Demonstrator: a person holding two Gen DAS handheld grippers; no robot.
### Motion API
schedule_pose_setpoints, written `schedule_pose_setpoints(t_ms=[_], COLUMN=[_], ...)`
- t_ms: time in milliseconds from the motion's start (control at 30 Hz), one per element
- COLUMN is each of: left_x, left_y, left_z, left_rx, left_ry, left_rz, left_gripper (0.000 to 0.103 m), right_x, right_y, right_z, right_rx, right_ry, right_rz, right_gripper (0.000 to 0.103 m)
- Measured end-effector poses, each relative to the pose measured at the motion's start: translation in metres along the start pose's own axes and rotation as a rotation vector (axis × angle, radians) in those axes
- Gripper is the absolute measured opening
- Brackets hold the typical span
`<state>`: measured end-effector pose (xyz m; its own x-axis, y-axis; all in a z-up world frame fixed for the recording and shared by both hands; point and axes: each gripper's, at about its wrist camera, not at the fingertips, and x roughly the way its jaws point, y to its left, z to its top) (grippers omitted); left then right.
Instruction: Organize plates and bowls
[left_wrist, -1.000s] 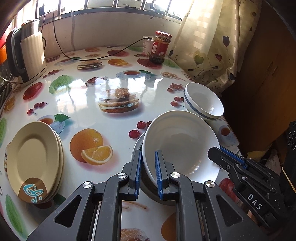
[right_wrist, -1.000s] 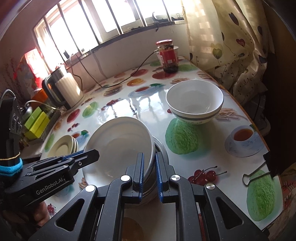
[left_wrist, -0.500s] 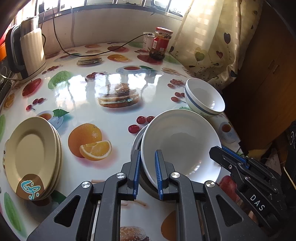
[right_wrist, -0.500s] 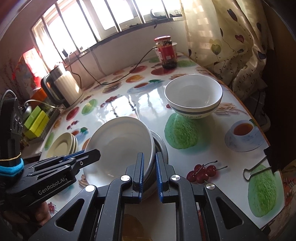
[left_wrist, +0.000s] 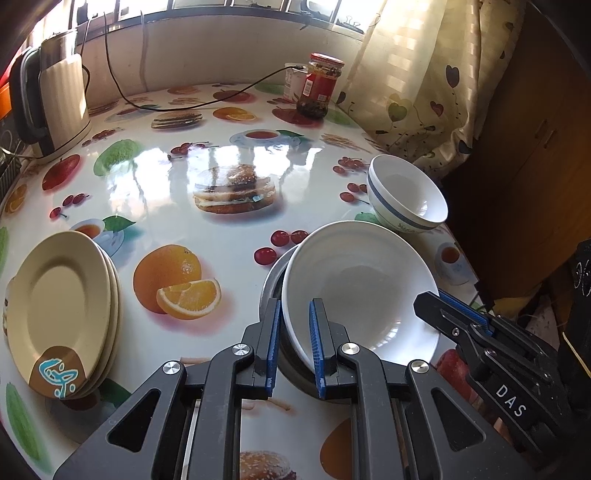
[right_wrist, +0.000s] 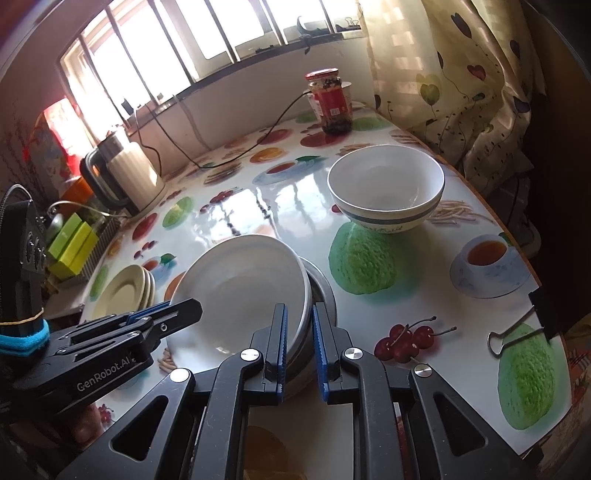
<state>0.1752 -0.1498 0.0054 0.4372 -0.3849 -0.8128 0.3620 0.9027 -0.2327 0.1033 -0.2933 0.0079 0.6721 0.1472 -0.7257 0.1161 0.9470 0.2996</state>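
Observation:
A white deep plate (left_wrist: 362, 280) leans tilted inside a metal bowl (left_wrist: 271, 280) near the table's front right. My left gripper (left_wrist: 293, 332) is shut on the plate's near left rim. From the other side, my right gripper (right_wrist: 299, 332) has the plate (right_wrist: 240, 295) rim and the metal bowl (right_wrist: 321, 284) edge between its pads; its jaws are opening slightly while still touching. A white bowl with a blue band (right_wrist: 386, 184) stands upright behind. A stack of cream plates (left_wrist: 62, 306) lies at the left.
An electric kettle (left_wrist: 55, 103) and its cable sit at the back left, and a red-lidded jar (left_wrist: 319, 85) stands at the back. A binder clip (right_wrist: 517, 332) lies by the right table edge. A curtain (left_wrist: 424, 92) hangs beyond. Green boxes (right_wrist: 74, 240) stand at far left.

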Motion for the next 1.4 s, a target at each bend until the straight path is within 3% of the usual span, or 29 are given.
schedule_pose_setpoints(t_ms=[233,367,767,900,1400], left_x=[-0.003,-0.005,-0.015,-0.016,-0.012], left_y=[-0.002,-0.002,-0.004,-0.008,-0.035], left_z=[0.001,0.001,0.005,0.011,0.041], left_rx=[0.006,0.005,0.025,0.043,0.114], left_ry=[-0.019,-0.022,-0.056,-0.063,-0.101], left_rz=[0.012,0.014,0.041,0.033,0.045], left_gripper=[0.017,0.017,0.018,0.023,0.024], right_x=[-0.001,-0.004,-0.013,-0.017,-0.028], right_y=[0.001,0.003,0.004,0.001,-0.027], right_z=[0.000,0.001,0.007,0.010,0.033], right_rx=[0.000,0.001,0.004,0.010,0.035], right_ry=[-0.005,-0.012,-0.043,-0.058,-0.114], right_rz=[0.002,-0.002,-0.004,-0.012,-0.071], right_gripper=[0.018,0.026,0.038,0.039,0.049])
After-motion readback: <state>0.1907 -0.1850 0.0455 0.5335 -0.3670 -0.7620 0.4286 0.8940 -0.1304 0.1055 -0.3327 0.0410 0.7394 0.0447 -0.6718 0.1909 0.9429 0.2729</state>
